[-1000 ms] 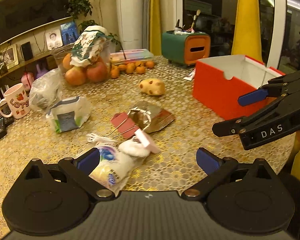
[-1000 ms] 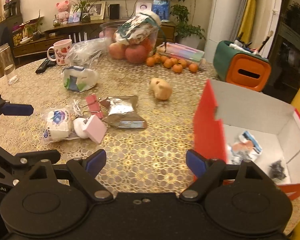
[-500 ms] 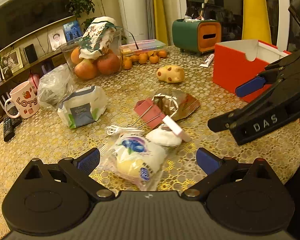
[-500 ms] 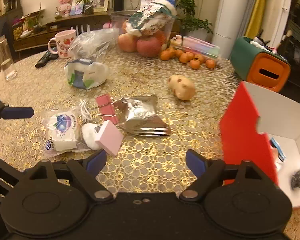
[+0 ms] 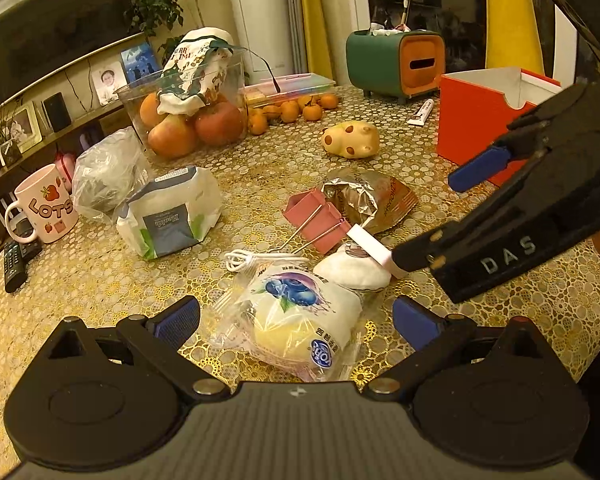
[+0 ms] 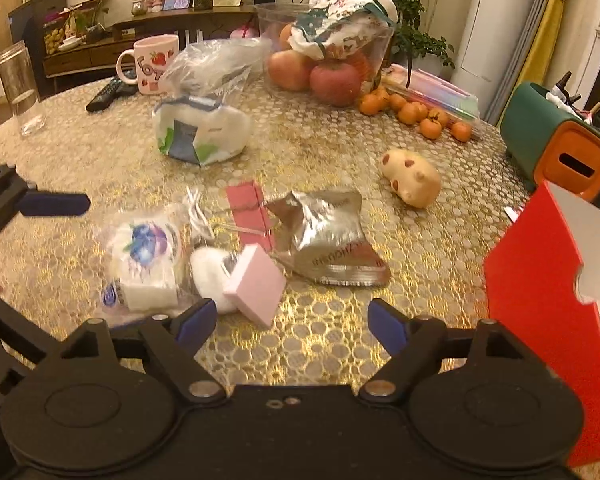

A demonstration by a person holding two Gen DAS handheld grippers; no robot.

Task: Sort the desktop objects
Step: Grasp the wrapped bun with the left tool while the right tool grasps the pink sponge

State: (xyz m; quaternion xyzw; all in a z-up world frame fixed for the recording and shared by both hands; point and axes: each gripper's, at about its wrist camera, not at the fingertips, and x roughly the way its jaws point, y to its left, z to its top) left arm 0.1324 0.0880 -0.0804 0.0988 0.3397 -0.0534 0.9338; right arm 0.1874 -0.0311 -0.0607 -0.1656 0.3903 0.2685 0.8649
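Left gripper [image 5: 296, 316] is being held low over the gold lace table [image 5: 100, 280] with jaws spread wide, nothing pinched; the wrapped blueberry snack [image 5: 300, 320] is lying on the table between its two blue pads. Going left to right in the left wrist view: a pink mug [image 5: 46, 204] is sitting at the far left edge, a clear plastic bag [image 5: 106, 172] beside it, then a white wet-wipes pack [image 5: 170, 216]. Just right of the snack, a white puff [image 5: 352, 270] is touching it, with a pink eraser block [image 5: 374, 248] leaning on the puff. Behind these, a pink binder clip [image 5: 320, 216] is lying against a crumpled foil packet [image 5: 370, 196]. A spotted pig toy [image 5: 350, 140] is sitting further back. Right gripper [image 6: 290, 322] is being held with jaws spread too, empty, hovering just in front of the eraser block and puff in its own view; in the left wrist view it is reaching in from the right above them. A red box [image 5: 480, 128] is standing open at the far right, well apart from the clutter.
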